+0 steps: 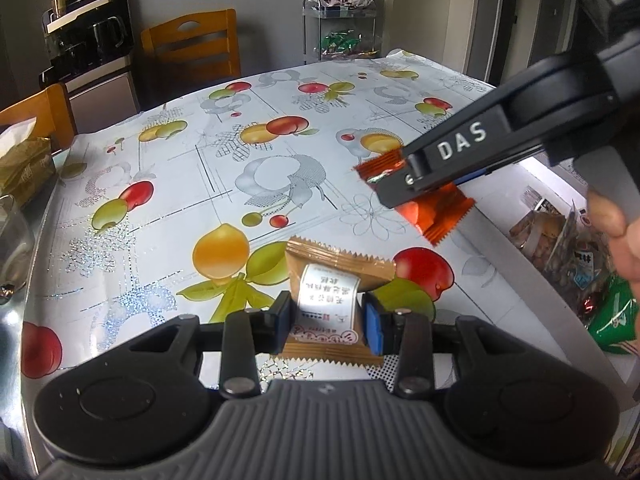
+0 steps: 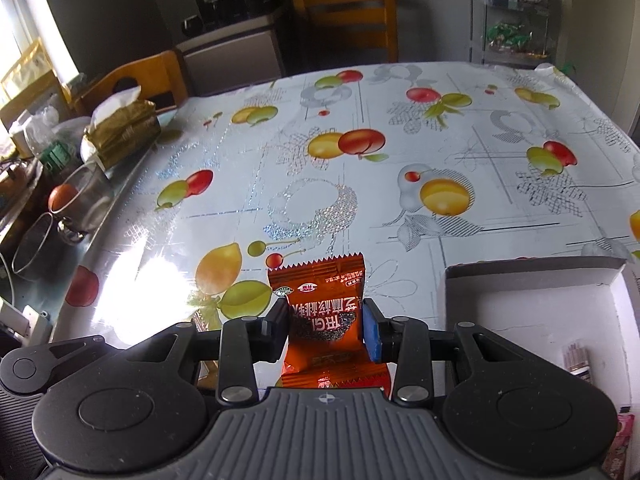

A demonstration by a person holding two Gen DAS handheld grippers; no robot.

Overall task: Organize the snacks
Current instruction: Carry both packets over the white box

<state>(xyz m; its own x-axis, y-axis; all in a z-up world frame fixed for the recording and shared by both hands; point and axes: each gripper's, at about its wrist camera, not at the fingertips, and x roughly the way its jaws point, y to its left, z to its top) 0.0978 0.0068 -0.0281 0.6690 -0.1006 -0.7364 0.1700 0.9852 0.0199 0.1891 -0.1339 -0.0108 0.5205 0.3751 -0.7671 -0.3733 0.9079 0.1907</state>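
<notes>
Two tongs are each clamping a snack packet, left tongs (image 1: 325, 318) a tan packet (image 1: 336, 292), right tongs (image 2: 326, 326) an orange packet (image 2: 328, 316), above the surface (image 2: 360, 184), probably needing carrying to the white box (image 2: 532, 304).

The surface (image 2: 360, 208) is covered by a glossy white cloth printed with peaches, cherries and grey leaf patterns. A tissue pack (image 2: 124, 128) lies at its far left edge. A shallow white cardboard box (image 2: 532, 280) sits on the near right part. A glass jar (image 2: 86, 196) stands near the left edge.
</notes>
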